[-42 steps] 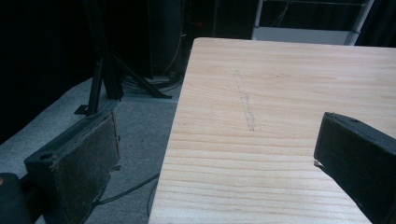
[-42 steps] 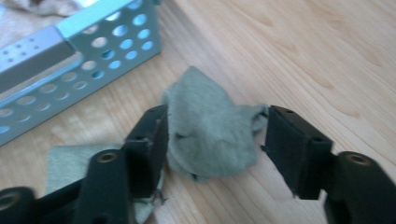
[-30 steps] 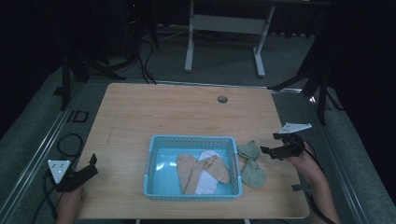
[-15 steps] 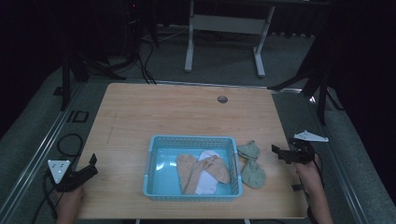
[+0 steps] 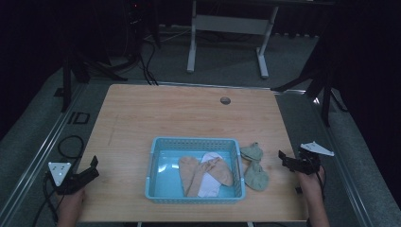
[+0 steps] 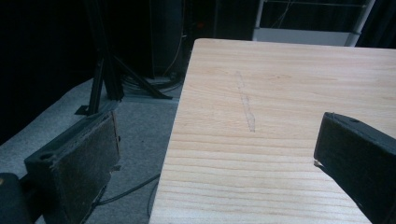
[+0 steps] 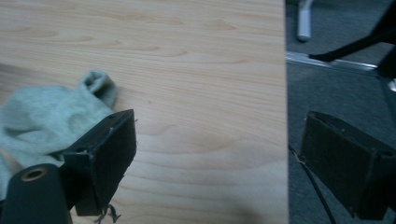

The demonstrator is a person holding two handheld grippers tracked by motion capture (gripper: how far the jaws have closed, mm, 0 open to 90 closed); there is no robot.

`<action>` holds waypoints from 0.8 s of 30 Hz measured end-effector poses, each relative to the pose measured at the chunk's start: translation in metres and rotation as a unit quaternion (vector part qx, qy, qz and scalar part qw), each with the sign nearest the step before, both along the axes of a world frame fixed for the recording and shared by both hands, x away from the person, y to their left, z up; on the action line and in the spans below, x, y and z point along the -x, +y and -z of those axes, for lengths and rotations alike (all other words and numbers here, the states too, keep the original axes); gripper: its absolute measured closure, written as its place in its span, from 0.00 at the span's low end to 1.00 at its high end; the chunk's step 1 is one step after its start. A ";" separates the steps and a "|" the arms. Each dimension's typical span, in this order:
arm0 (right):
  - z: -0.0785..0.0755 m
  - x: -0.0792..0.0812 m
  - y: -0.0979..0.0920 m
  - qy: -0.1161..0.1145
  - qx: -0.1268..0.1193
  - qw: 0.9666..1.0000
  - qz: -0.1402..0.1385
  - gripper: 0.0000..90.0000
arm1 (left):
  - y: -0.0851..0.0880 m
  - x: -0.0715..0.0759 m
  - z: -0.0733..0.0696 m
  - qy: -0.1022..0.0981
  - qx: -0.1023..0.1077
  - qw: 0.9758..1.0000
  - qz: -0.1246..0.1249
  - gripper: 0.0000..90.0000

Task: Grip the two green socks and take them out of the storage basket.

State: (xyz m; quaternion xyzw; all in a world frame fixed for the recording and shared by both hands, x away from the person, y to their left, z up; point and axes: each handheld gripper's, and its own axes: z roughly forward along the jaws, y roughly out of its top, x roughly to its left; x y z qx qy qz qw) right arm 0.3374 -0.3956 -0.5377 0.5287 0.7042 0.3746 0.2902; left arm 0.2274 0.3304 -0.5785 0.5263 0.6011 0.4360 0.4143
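Green socks (image 5: 254,166) lay crumpled on the wooden table (image 5: 179,113), lower right of centre in the high view, just beside the right wall of the blue basket (image 5: 195,141). Inside the basket lay tan socks (image 5: 191,174) and a white sock (image 5: 208,182). The right gripper (image 5: 283,159) hovered at the table's right edge, near the green socks but apart from them, its jaws wide apart and empty. At the lower left, the left gripper (image 5: 93,166) sat over the table's corner, jaws likewise spread, with bare wood between it and the basket.
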 end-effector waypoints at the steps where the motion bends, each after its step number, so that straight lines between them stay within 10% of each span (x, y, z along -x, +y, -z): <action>1: 0.001 0.002 -0.001 -0.002 -0.002 1.000 0.004 0.12 | 0.000 0.000 0.000 -0.001 0.000 1.000 0.000 0.00; 12: 0.010 0.022 -0.001 -0.024 -0.003 1.000 0.019 0.12 | 0.000 0.000 0.000 -0.001 0.000 1.000 -0.002 0.00; 24: 0.015 0.055 -0.005 -0.097 0.009 0.994 0.055 0.12 | 0.000 0.000 0.000 -0.001 0.000 1.000 -0.002 0.00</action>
